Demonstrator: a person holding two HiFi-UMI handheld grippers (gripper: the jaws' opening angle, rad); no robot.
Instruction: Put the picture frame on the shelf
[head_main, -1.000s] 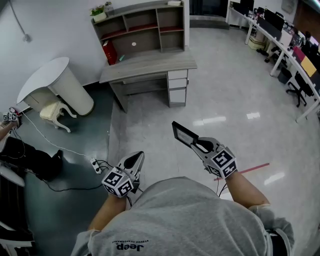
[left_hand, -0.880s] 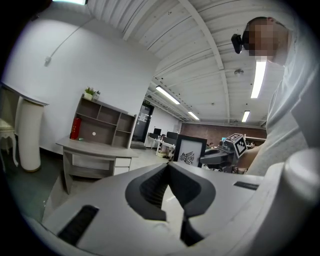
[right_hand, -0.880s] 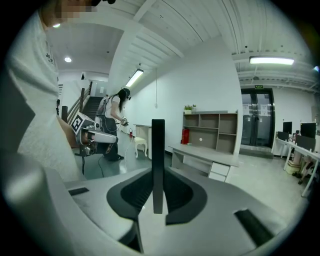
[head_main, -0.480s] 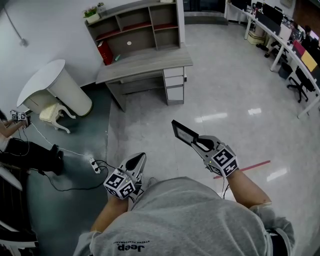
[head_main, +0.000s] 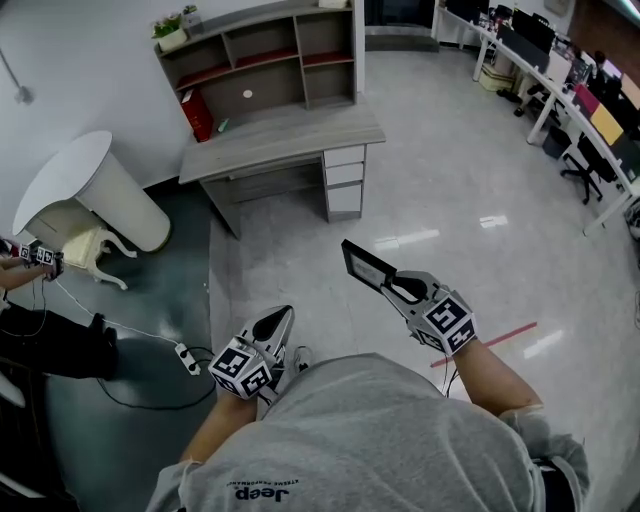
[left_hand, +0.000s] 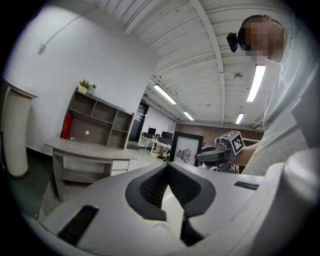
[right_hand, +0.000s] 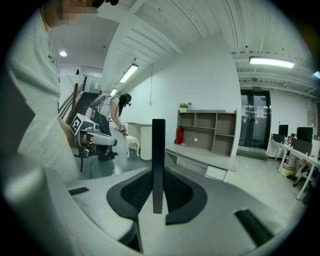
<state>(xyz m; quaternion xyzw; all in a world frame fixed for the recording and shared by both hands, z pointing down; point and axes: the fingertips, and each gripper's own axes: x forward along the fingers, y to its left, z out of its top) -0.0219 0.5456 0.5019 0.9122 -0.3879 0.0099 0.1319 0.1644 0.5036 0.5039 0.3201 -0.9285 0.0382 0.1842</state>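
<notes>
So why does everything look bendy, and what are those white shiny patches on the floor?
Head view: the patches are glare on the glossy floor, probably lights reflected; the wide lens bows the room. Left gripper view: a fisheye lens curves the ceiling and leaves black corners; the light strip glows bright. Right gripper view: same rounding and dark rim; the frame looks sharp.

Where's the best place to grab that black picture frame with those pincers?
Pinch one side edge, as the right gripper does: the thin black picture frame is a flat panel, so jaws coming from its edge close on front and back faces.
</notes>
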